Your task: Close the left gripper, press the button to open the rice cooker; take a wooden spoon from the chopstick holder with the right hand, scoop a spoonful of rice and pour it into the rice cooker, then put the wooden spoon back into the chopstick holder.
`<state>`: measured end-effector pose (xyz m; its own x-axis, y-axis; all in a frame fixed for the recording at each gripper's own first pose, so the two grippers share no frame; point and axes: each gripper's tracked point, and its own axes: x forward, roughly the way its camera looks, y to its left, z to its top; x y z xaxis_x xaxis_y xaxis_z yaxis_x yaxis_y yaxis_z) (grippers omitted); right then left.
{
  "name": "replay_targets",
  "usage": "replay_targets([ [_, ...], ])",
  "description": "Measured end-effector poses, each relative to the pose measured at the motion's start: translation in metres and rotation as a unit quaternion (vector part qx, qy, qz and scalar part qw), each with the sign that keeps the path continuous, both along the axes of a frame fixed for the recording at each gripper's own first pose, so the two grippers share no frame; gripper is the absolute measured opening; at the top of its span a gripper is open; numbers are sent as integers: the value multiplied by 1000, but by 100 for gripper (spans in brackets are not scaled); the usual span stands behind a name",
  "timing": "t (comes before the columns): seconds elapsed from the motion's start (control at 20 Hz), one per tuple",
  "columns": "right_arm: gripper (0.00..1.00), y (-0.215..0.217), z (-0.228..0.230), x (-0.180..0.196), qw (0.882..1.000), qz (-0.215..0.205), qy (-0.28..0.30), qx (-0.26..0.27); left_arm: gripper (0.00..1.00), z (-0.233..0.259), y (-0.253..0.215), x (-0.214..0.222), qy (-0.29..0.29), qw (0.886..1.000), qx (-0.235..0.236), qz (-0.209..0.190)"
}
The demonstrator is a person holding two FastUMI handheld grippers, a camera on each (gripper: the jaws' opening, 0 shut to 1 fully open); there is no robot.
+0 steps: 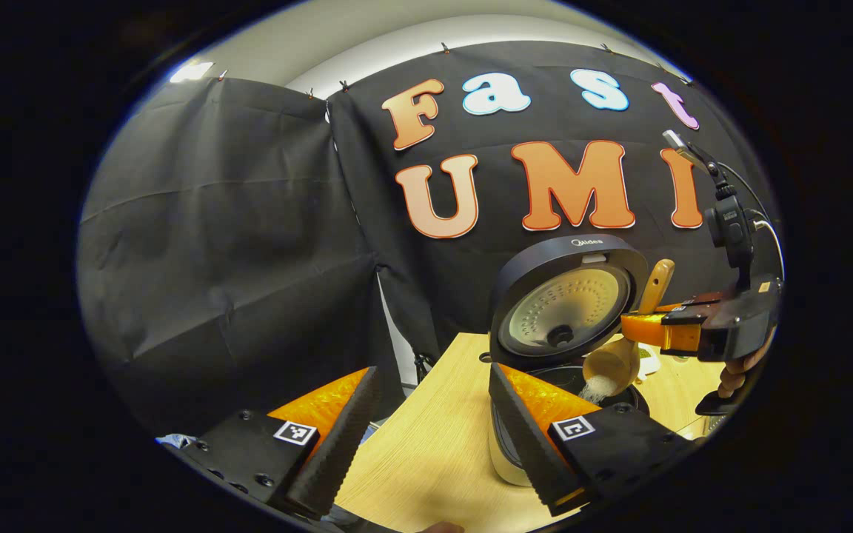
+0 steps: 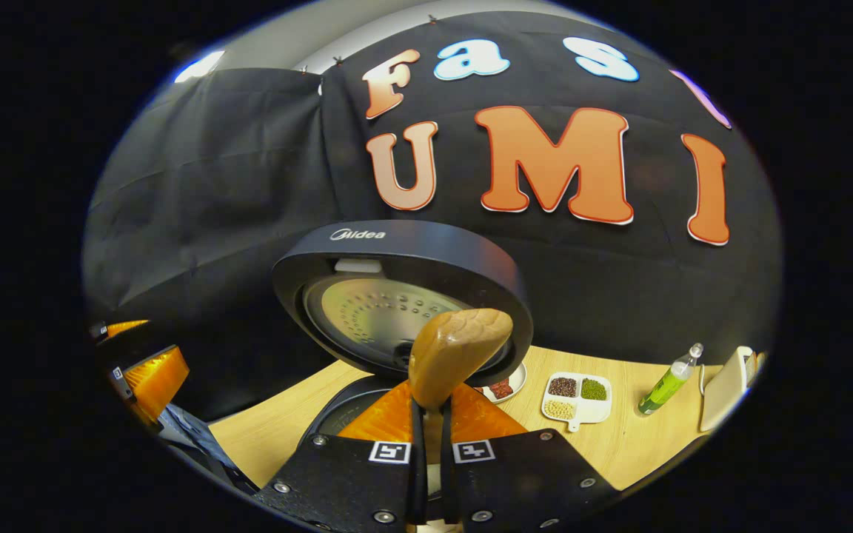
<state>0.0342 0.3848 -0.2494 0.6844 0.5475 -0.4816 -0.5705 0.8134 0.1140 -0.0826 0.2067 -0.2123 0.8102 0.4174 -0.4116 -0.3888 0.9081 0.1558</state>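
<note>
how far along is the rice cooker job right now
Done: the rice cooker lid stands open, and the right tool has the wooden spoon. In hand: the spoon is tipped over the pot, with rice pouring out. Left: returning the spoon to the chopstick holder. The left tool is open, idle.

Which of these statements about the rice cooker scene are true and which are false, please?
1. The rice cooker's lid is shut. False: it stands open.
2. The right gripper is shut on the wooden spoon. True.
3. Rice is falling from the spoon into the pot. True.
4. The left gripper holds the spoon. False: it is open and holds nothing.
5. A green bottle lies flat on the table. False: it stands upright, slightly tilted in the picture.
</note>
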Motion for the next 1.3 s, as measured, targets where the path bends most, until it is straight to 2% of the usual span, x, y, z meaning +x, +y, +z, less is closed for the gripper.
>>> replay_targets([
  [0.15, 7, 11, 11, -2, 999, 19, -24, -10, 93, -2, 5, -3, 1, 1000, 5, 6],
  [0.2, 6, 12, 11, -3, 999, 24, -27, -14, 100, -2, 6, -3, 2, 1000, 5, 8],
  [0.85, 7, 14, 41, -19, 989, 90, -113, -32, 100, -5, 6, 3, 6, 1000, 9, 5],
  [0.95, 6, 6, 36, -18, 993, 76, -88, -16, 100, -4, 4, 2, 5, 1000, 9, 4],
  [1.1, 7, -19, 25, -13, 999, 33, -16, 18, 100, -1, -2, 2, 2, 1000, 4, 3],
  [1.3, 7, -64, 23, -2, 997, -27, 45, 65, 100, -2, -17, 5, 4, 1000, -5, -5],
])
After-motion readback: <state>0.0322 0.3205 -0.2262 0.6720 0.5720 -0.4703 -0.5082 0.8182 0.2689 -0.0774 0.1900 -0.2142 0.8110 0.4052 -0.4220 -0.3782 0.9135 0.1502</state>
